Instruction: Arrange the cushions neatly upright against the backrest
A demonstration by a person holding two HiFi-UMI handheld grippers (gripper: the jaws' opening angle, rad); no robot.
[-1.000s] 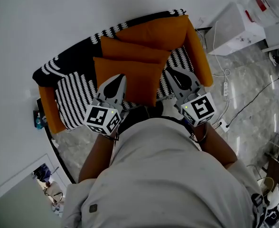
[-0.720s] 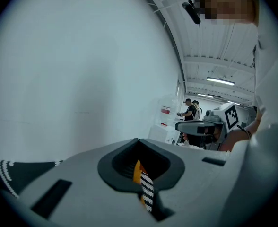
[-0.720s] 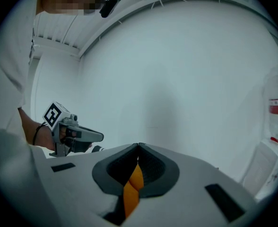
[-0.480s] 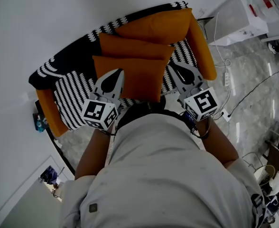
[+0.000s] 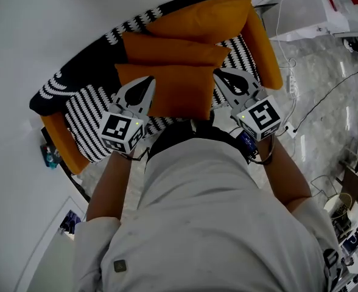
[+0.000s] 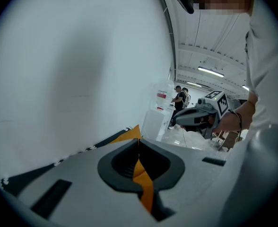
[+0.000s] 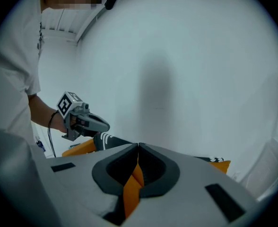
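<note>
Three orange cushions lie on a sofa point(image 5: 89, 112) with a black-and-white striped cover. The front cushion point(image 5: 170, 93) is held between both grippers, above the seat. My left gripper point(image 5: 144, 84) is shut on its left edge, with orange fabric point(image 6: 143, 183) pinched between the jaws. My right gripper point(image 5: 222, 75) is shut on its right edge, again with orange fabric point(image 7: 131, 189) between the jaws. A second cushion point(image 5: 173, 48) lies behind it, and a third cushion point(image 5: 204, 18) rests at the backrest's right end.
The sofa has orange armrests point(image 5: 262, 41) and stands against a white wall. On the marble floor to the right lie a power strip point(image 5: 290, 85) and cables, with a white cabinet point(image 5: 325, 11) beyond. A blue bottle point(image 5: 47, 157) stands left of the sofa.
Both grippers have kept their hold and carried the front cushion a little farther over the seat toward the backrest. The head view has shifted with the person's lean.
</note>
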